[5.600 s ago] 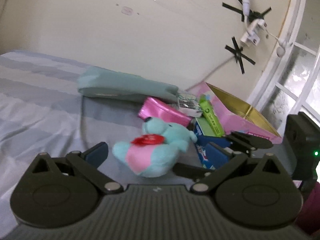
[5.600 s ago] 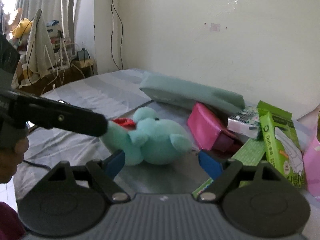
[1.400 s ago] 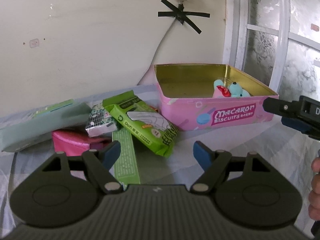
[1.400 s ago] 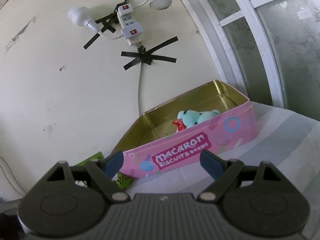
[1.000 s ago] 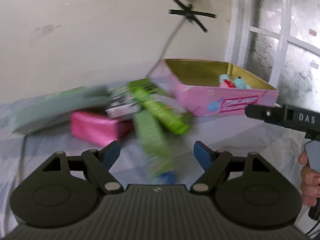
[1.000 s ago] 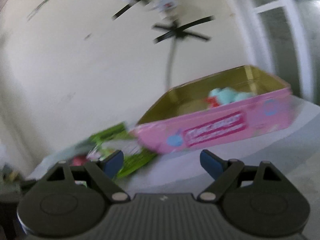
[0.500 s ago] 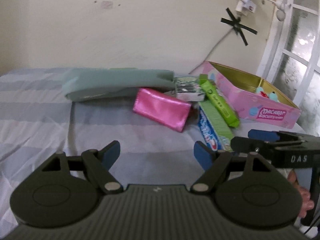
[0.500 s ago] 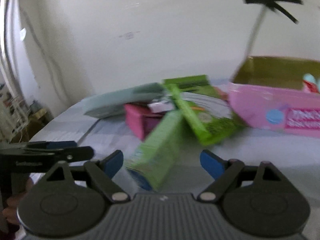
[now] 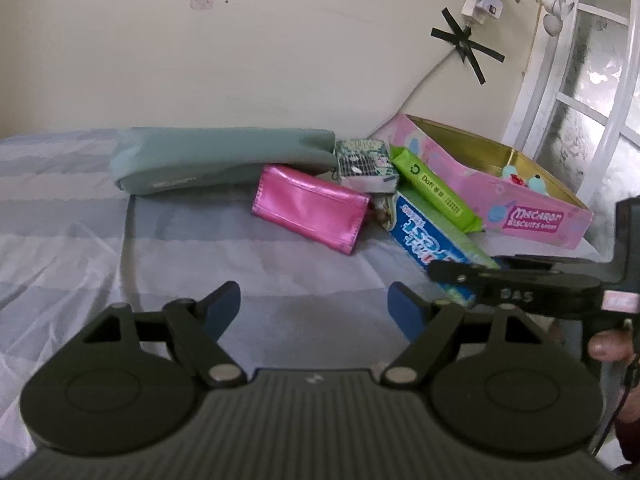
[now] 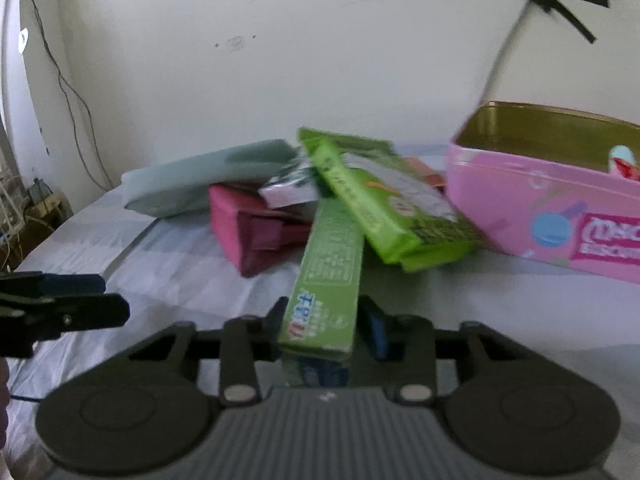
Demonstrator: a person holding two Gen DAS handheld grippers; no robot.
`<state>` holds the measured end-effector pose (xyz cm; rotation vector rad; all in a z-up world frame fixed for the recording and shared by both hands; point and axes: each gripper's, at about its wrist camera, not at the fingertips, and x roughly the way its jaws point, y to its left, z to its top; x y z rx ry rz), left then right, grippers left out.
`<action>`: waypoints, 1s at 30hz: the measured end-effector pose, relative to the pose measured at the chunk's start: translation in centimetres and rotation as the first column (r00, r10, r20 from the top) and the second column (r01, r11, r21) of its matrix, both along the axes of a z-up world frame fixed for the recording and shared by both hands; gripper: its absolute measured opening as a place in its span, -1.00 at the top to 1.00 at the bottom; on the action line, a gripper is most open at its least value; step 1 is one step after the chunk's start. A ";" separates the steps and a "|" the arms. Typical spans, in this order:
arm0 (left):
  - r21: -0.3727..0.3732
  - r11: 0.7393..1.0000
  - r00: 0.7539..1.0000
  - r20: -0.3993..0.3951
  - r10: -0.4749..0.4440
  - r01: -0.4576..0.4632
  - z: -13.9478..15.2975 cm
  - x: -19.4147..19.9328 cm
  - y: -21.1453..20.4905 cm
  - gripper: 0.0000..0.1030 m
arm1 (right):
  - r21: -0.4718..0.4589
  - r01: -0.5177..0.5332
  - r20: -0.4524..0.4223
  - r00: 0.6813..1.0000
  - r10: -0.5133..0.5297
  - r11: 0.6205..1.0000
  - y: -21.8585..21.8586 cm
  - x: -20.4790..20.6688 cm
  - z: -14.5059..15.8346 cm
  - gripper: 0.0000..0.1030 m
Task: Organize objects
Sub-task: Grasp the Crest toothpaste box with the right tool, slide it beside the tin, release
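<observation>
Clamped by the right gripper [image 10: 322, 326]: near end of the toothpaste box [image 10: 328, 276]; left gripper [image 9: 314, 300] half-open, empty.

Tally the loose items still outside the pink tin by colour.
Green: 2, toothpaste box, wipes pack
Pink: 1, shiny pouch
Teal: 1, long case
White patterned: 1, tissue packet
Total: 5

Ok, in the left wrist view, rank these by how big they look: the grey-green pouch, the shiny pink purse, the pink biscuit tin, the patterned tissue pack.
1. grey-green pouch and pink biscuit tin: look about alike, so I won't rank them
2. shiny pink purse
3. patterned tissue pack, plainly smallest

All lie at a similar depth, so nearness hardly skews this.
</observation>
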<state>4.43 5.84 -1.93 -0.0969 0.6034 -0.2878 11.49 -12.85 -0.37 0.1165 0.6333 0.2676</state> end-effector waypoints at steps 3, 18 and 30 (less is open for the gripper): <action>0.006 1.000 1.000 -0.007 -0.006 0.006 -0.1 0.0 -0.5 -0.60 | 0.010 -0.018 0.001 1.000 0.018 1.000 -1.5 -1.4 0.2 0.41; 0.001 0.994 0.994 -0.013 -0.108 0.108 0.0 -0.2 -3.0 -0.70 | 0.152 -0.308 -0.043 0.947 0.317 0.939 -12.1 -9.0 1.1 0.39; 0.006 0.989 0.988 -0.041 -0.150 0.151 0.2 -0.1 -5.5 -0.71 | 0.283 0.141 -0.010 0.990 -0.144 0.949 -21.7 -9.2 0.7 -0.06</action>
